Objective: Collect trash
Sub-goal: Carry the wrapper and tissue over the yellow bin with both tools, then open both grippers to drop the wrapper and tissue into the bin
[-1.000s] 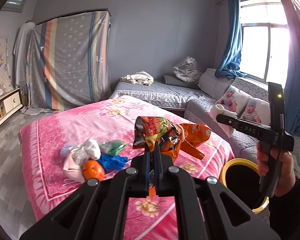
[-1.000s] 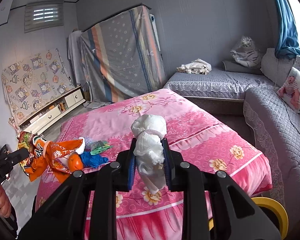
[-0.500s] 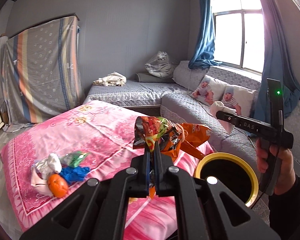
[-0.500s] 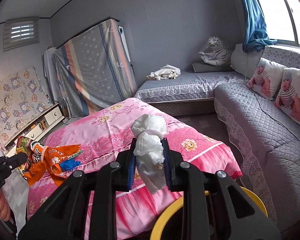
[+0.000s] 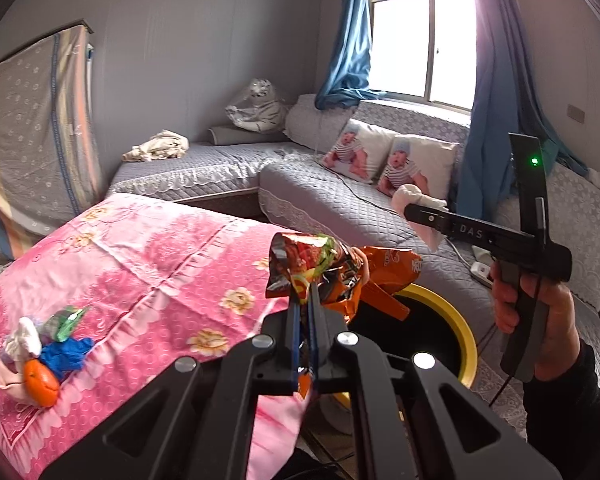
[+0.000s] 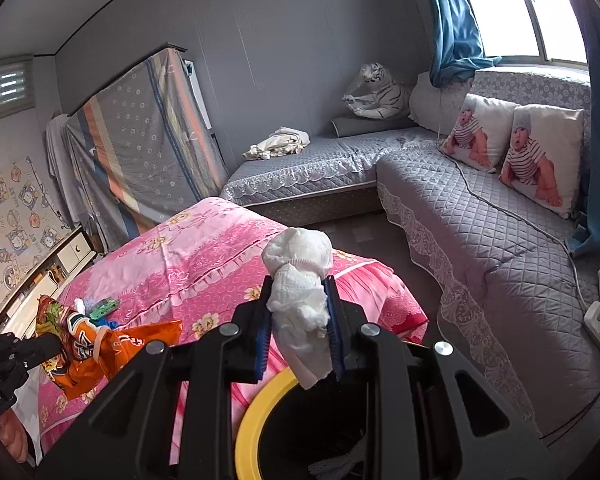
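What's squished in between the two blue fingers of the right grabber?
A crumpled white tissue wad sits between the right gripper fingers, pinched tight above the yellow-rimmed bin. The right wrist view shows it.

Bin (image 5: 466,332) stands between bed (image 5: 148,256) and sofa (image 5: 340,208); trash pile (image 5: 40,352) lies on the bed (near its edge)

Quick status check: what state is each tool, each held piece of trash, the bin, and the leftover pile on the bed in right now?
Left tool: shut on snack wrappers.
Right tool: shut on white tissue wad.
Yellow-rimmed bin: open, beside the bed.
Leftover trash pile: lying on pink bedspread, not yet collected.
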Demonstrator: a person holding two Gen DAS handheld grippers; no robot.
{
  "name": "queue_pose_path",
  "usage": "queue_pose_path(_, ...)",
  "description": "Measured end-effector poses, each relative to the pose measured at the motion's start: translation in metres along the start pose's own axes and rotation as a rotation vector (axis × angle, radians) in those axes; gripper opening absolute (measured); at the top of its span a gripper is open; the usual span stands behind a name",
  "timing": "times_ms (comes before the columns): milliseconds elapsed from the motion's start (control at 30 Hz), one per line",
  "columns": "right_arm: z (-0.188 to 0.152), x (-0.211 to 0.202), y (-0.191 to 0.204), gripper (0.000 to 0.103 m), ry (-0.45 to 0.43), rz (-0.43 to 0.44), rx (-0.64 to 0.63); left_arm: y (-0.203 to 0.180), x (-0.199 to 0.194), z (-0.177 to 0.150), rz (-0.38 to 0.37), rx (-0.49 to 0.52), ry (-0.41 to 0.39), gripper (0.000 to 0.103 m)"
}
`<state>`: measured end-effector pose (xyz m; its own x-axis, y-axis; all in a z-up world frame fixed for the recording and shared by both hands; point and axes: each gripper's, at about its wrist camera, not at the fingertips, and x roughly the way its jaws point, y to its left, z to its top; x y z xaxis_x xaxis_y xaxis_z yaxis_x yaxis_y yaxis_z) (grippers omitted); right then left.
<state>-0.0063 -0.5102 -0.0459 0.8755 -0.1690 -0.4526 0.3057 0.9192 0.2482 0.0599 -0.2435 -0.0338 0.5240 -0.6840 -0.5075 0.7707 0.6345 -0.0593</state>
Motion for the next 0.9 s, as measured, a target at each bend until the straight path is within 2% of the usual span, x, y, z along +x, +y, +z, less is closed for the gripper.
queue_pose_path(367, -0.013, -0.002, -0.038, 0.023, 0.020, -0.055, 0.062, -0.039, 0.040, -0.005, -0.095, 0.075, 0.057, 0.003)
queue_pose_path(500, -0.017, 0.000, -0.050, 0.023, 0.032, -0.072, 0.086, -0.051, 0.059, -0.012, -0.142, 0.091, 0.096, 0.003)
queue_pose_path(900, -0.046, 0.017, -0.075, 0.023, 0.113, -0.095, 0.160, -0.074, 0.114, -0.037, -0.213, 0.105, 0.235, 0.003)
